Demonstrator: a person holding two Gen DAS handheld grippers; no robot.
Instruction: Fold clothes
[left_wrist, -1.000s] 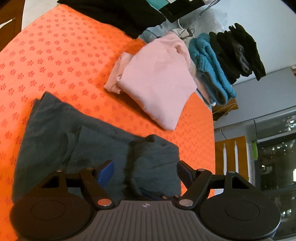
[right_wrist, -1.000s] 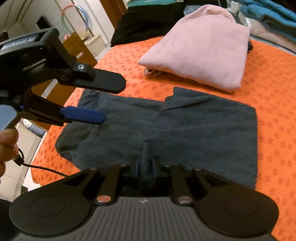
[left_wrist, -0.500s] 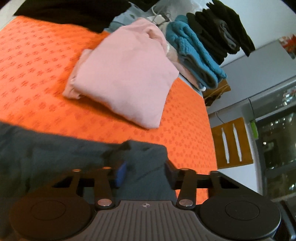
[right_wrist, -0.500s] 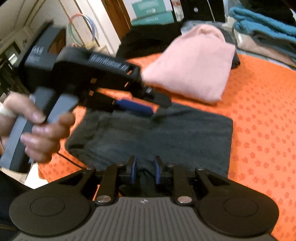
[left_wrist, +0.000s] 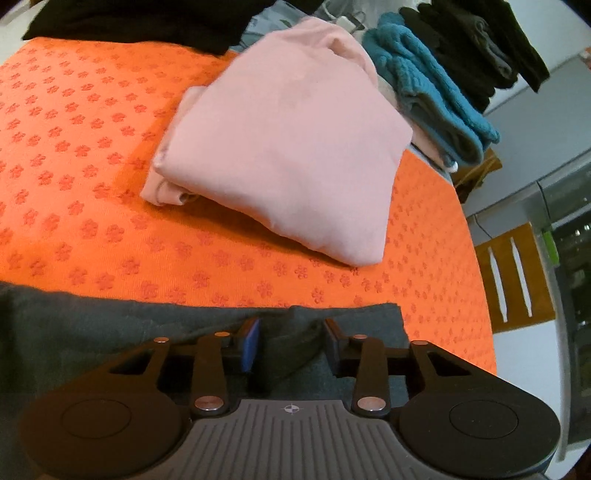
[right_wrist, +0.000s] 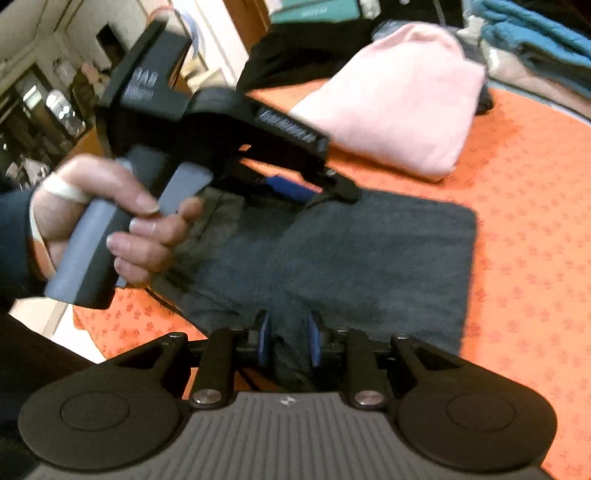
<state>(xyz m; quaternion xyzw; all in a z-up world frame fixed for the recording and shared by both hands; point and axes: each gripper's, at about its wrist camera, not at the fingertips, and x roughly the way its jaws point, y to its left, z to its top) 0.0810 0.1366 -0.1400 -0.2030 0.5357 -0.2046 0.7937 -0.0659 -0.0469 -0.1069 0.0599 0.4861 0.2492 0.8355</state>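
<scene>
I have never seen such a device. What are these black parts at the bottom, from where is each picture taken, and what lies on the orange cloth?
Nobody uses a robot here. A person holds a hand tool with two fingers in each hand, each carrying a camera looking along them.

The left gripper has a raised fold of the grey garment between its fingers, which have just been closing and then easing slightly. In the other view, the right gripper also straddles grey fabric, and you see the person's hand holding the left tool.

On the orange cloth also lies a folded pink garment.

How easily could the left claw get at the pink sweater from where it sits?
Probably yes: the left claw sits on the grey shorts, and only bare orange mat lies before the pink sweater.
</scene>
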